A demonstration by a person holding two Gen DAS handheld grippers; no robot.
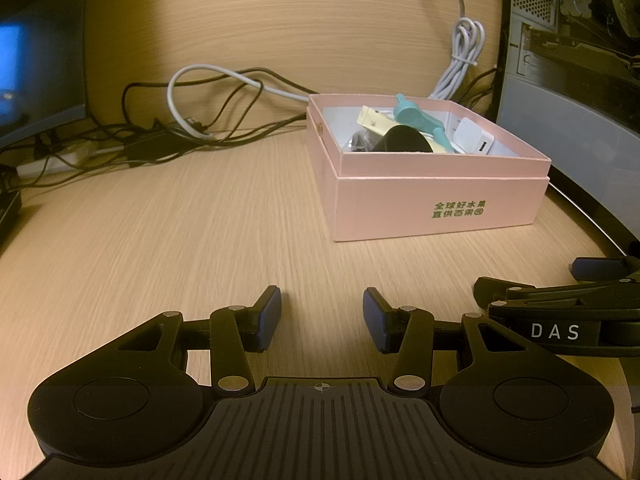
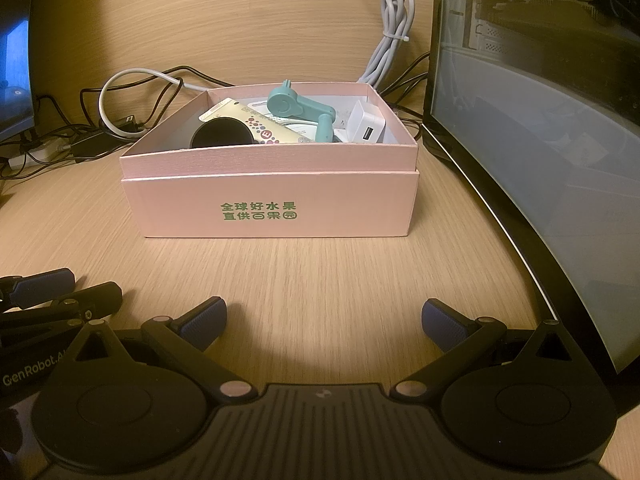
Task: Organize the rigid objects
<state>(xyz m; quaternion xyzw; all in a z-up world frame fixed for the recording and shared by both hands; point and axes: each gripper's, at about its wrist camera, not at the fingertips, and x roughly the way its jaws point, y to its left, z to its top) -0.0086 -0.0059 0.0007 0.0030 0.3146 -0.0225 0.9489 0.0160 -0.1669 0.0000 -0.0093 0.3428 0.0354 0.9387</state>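
One pink box (image 2: 272,208), green lettering, crammed with objects.

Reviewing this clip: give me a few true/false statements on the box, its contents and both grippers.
1. The pink box is open on top. True.
2. The teal crank lies on the desk outside the box. False: it rests inside, on the other items.
3. The left hand-held gripper clamps the white charger. False: its jaws are apart and empty; the charger sits in the box.
4. The right hand-held gripper holds nothing. True.
5. Cables lie behind the box. True.
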